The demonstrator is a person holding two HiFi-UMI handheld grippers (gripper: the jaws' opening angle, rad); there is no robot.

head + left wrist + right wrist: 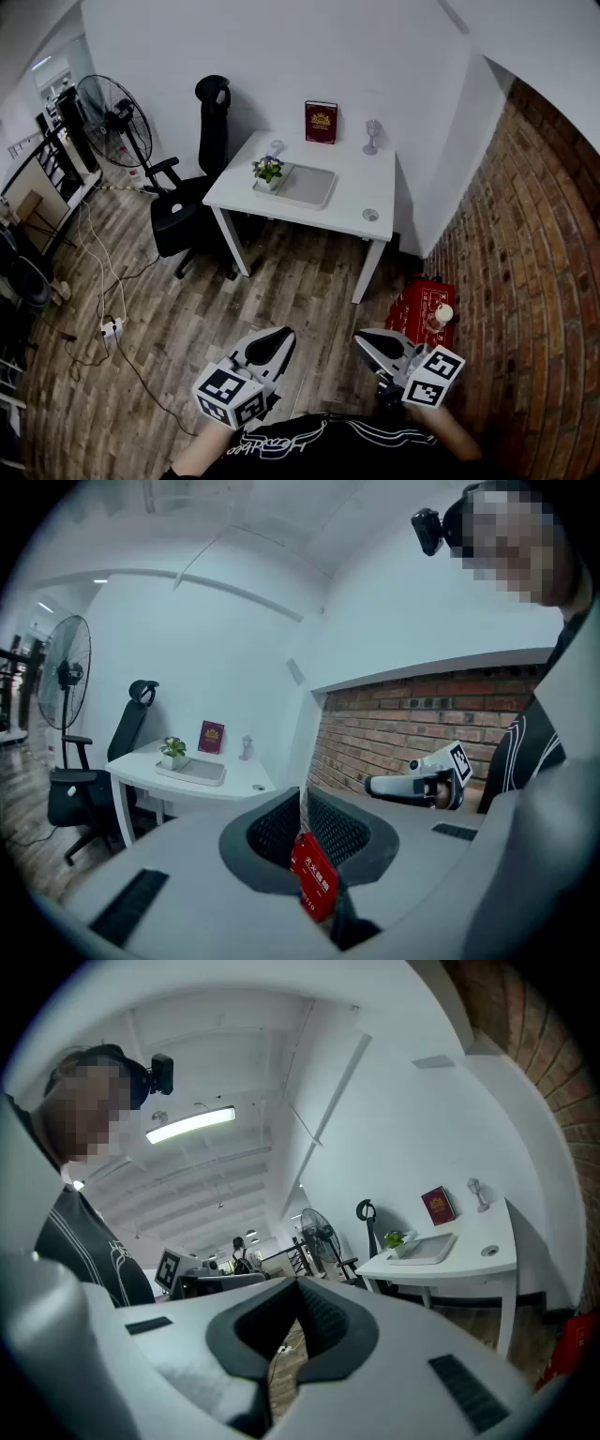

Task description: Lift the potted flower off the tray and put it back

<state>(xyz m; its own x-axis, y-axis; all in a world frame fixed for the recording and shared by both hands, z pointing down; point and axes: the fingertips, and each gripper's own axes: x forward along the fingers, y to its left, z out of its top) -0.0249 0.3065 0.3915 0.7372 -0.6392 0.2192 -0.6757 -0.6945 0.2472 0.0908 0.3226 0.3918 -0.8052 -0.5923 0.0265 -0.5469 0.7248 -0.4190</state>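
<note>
The potted flower [268, 170], purple blooms in a small white pot, stands on the left end of a pale grey tray [309, 187] on the white table [361, 183] across the room. Both grippers are held low near the person's body, far from the table. My left gripper [277, 341] is shut and empty, and my right gripper [367, 342] is also shut with nothing in it. In the left gripper view the flower [173, 749] and tray [199, 773] are small at left. The right gripper view has the flower [395, 1239] at the tray's [428, 1249] left end.
On the table are a red book [321, 122] upright against the wall, a small glass goblet [372, 137] and a round disc [370, 215]. A black office chair [197, 183] and a standing fan [112, 117] are left of it. A red box [424, 314] lies by the brick wall.
</note>
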